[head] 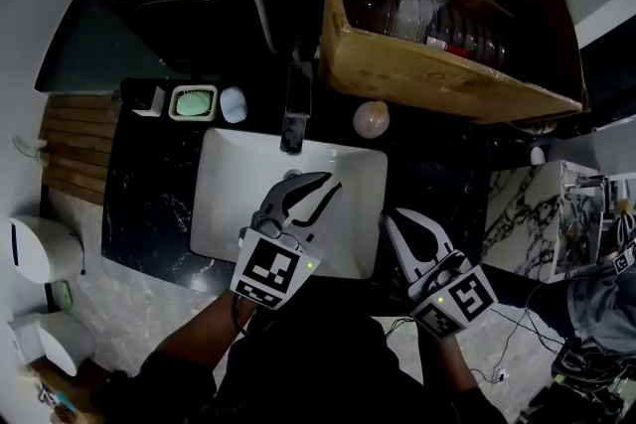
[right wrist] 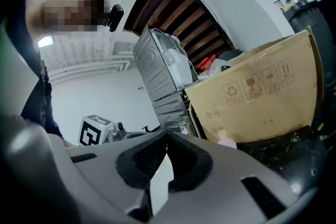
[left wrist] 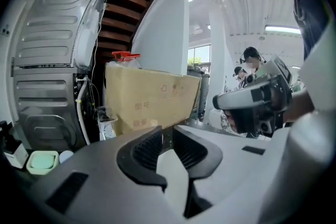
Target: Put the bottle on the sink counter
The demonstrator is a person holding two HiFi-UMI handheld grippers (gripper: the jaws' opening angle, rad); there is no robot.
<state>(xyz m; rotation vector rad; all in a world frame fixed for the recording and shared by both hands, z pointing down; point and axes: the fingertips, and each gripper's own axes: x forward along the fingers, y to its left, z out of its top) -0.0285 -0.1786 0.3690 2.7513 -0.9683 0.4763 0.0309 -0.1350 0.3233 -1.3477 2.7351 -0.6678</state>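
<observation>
Several clear plastic bottles (head: 437, 15) with red labels lie in an open cardboard box (head: 447, 79) just beyond the black marble sink counter (head: 149, 184). My left gripper (head: 316, 180) hovers over the white sink basin (head: 229, 213); in the left gripper view its jaws (left wrist: 168, 136) stand a narrow slit apart with nothing between them. My right gripper (head: 390, 213) hangs by the basin's right rim, and its pads (right wrist: 167, 136) meet at the tips, empty. Both grippers point at the box (right wrist: 262, 97) from well short of it.
A dark faucet (head: 295, 109) stands behind the basin. On the counter sit a green soap dish (head: 193, 102), a pale blue object (head: 234, 104) and a round pinkish object (head: 371, 119). A grey metal appliance (left wrist: 52, 50) rises left of the box. A marble-patterned unit (head: 537, 213) is at the right.
</observation>
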